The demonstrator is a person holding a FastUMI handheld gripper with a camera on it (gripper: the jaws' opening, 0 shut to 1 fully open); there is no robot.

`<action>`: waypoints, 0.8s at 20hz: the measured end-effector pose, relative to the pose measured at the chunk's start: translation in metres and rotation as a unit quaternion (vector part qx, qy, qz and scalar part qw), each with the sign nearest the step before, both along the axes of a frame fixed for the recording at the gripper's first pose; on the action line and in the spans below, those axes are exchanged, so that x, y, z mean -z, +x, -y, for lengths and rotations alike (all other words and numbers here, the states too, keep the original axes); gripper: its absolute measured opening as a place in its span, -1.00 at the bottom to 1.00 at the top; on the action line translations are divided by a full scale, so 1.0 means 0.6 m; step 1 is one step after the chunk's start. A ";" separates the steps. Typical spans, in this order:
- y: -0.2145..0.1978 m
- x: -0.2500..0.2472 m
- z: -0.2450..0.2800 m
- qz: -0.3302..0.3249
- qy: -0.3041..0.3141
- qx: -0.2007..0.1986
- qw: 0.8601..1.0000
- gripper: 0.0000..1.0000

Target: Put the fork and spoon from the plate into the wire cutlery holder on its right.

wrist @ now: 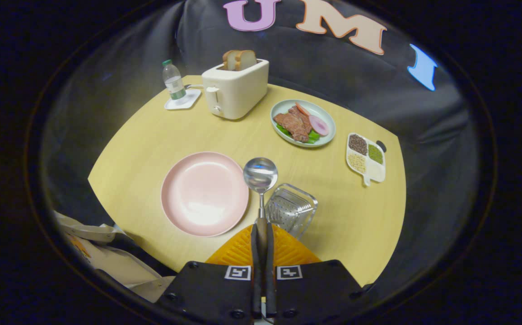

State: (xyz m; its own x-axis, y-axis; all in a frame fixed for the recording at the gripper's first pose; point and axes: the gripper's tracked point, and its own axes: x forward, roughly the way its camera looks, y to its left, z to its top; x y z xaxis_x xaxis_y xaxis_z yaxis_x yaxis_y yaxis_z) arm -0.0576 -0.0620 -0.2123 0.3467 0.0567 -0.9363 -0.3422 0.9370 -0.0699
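Clamped on the spoon (260, 180) handle, claw (261, 234) hangs between pink plate (204, 193) rim and wire holder (291, 209).

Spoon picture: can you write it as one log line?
gripper: shut on spoon | pink plate: empty | wire cutlery holder: right of plate | spoon: not yet in

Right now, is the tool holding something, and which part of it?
Yes, the tool holds the spoon by its handle, bowl pointing up.
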 end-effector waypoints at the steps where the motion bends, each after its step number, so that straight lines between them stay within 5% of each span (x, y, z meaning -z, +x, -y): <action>1: -0.001 -0.002 0.009 -0.001 -0.003 0.005 1.000 -0.87; 16: 0.006 -0.026 0.054 -0.004 0.004 0.044 0.999 -0.76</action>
